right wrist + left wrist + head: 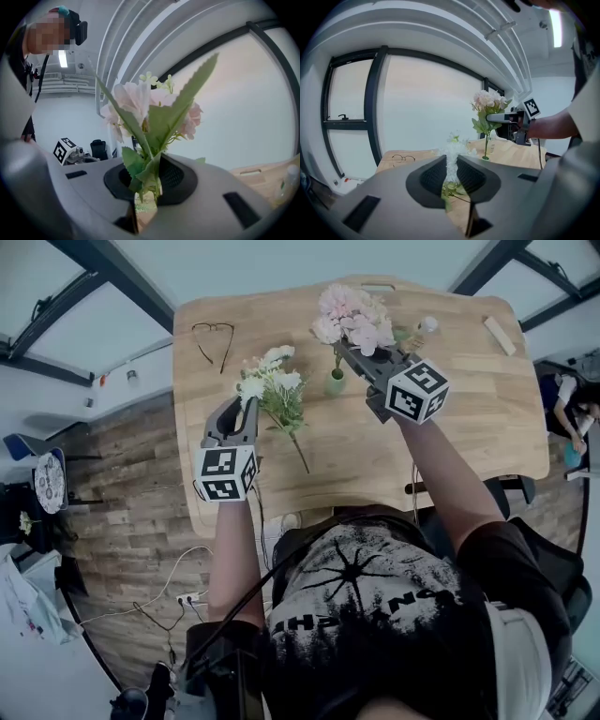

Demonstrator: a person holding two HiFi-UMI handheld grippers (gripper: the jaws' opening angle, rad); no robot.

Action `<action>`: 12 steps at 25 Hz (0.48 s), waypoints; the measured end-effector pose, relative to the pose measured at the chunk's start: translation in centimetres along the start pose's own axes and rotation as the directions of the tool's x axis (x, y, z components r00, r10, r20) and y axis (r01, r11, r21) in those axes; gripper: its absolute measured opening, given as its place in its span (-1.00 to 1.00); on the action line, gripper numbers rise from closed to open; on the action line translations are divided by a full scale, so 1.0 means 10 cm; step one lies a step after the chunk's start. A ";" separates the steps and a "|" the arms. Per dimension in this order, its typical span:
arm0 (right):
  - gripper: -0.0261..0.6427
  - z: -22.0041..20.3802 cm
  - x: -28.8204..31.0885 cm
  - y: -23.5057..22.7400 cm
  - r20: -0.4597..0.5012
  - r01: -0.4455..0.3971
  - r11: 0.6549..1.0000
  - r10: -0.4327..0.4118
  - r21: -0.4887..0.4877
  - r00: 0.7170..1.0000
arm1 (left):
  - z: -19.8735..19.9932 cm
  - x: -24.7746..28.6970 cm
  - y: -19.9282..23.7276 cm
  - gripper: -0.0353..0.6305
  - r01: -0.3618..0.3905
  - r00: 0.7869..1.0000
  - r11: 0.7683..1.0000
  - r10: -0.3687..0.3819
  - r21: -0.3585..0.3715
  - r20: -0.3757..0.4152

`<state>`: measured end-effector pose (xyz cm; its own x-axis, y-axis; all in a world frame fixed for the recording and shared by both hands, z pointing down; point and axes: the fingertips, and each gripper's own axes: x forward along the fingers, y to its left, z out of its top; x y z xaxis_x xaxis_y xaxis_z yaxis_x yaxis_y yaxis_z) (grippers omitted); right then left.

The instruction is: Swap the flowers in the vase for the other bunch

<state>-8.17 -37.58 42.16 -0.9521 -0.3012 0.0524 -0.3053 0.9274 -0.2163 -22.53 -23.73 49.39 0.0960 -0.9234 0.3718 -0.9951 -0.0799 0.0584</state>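
Two bunches are in hand at once. The left gripper [242, 413] has its jaws pressed on the stems of the white bunch [274, 381], which slants over the near-left part of the table [469, 427], its long stem trailing toward the person. The right gripper [349, 352] pinches the leafy stems of the pink bunch [349, 315], held upright directly above the small green vase [336, 382] near the table's middle. Both bunches look light, with thin, springy stems and soft heads that would crush or shed if squeezed, so the sound place to grip is the bare stem below the leaves, roughly where each pair of jaws sits now. The vase looks small and easily tipped, so a stem dragging on its neck could topple it. Several things stay unclear. The left gripper view shows the pink stem running down to the vase, but I cannot tell whether its foot is inside the neck or just clear of it, and in the right gripper view the vase is hidden below the jaws. Nor can I tell whether the white bunch touches the wood or hangs just above it. A pair of glasses [214, 334] lies well apart at the far left.
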 end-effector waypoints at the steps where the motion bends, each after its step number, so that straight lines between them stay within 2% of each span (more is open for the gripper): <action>1: -0.75 -0.05 0.01 -0.03 -0.004 0.001 1.000 -0.001 0.008 1.000 | -0.03 0.00 0.01 -0.66 -0.006 1.000 1.000 0.006 -0.007 -0.006; 12: -0.75 -0.55 0.02 -0.17 -0.049 0.035 0.996 -0.031 0.078 0.998 | -0.21 0.09 -0.08 -0.66 0.019 0.999 0.999 -0.021 -0.035 -0.048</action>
<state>-7.91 -38.02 47.95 -0.9418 -0.3189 0.1064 -0.3362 0.8962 -0.2896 -21.61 -23.70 51.57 0.1175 -0.9024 0.4145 -0.9916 -0.0843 0.0977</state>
